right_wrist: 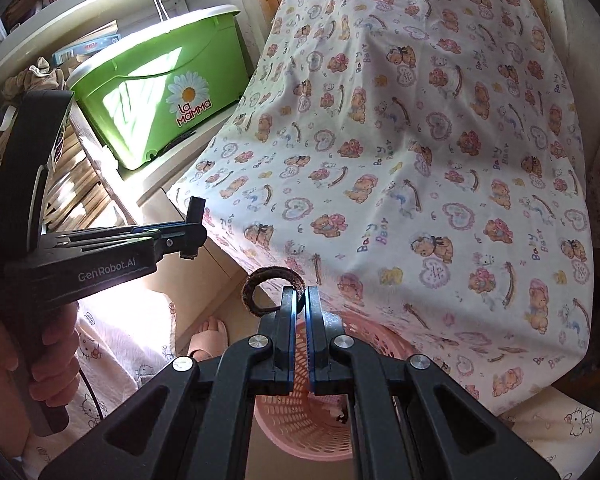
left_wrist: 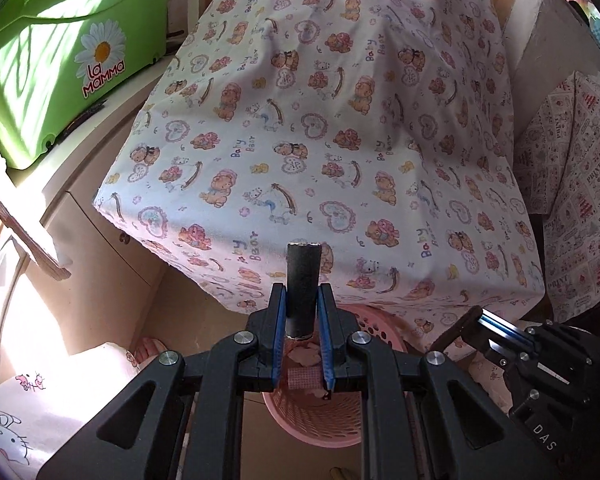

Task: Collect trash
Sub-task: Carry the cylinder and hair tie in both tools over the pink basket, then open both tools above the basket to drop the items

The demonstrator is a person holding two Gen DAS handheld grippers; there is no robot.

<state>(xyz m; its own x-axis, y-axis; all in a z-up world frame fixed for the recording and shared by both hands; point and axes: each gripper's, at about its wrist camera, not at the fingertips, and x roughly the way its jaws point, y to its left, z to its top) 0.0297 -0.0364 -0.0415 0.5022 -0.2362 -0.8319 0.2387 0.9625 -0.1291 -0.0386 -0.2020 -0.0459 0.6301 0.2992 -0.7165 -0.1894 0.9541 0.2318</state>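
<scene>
Your left gripper (left_wrist: 303, 294) pinches a dark tube (left_wrist: 302, 288) upright between its blue pads, the tube's top poking above the fingertips. Right below it sits the pink basket (left_wrist: 324, 412) on the floor, with some pinkish scraps (left_wrist: 304, 356) already inside. Your right gripper (right_wrist: 300, 294) has its jaws pressed nearly together on the end of a brown strap (right_wrist: 260, 286), which curls in a loop up and left of the fingertips. It hangs over the same basket, at the edge of the bear-print cloth (right_wrist: 400, 160). From the right wrist view, your left hand (right_wrist: 52, 360) grips its tool's handle. A green box (left_wrist: 72, 52) stands on the shelf to the left.
</scene>
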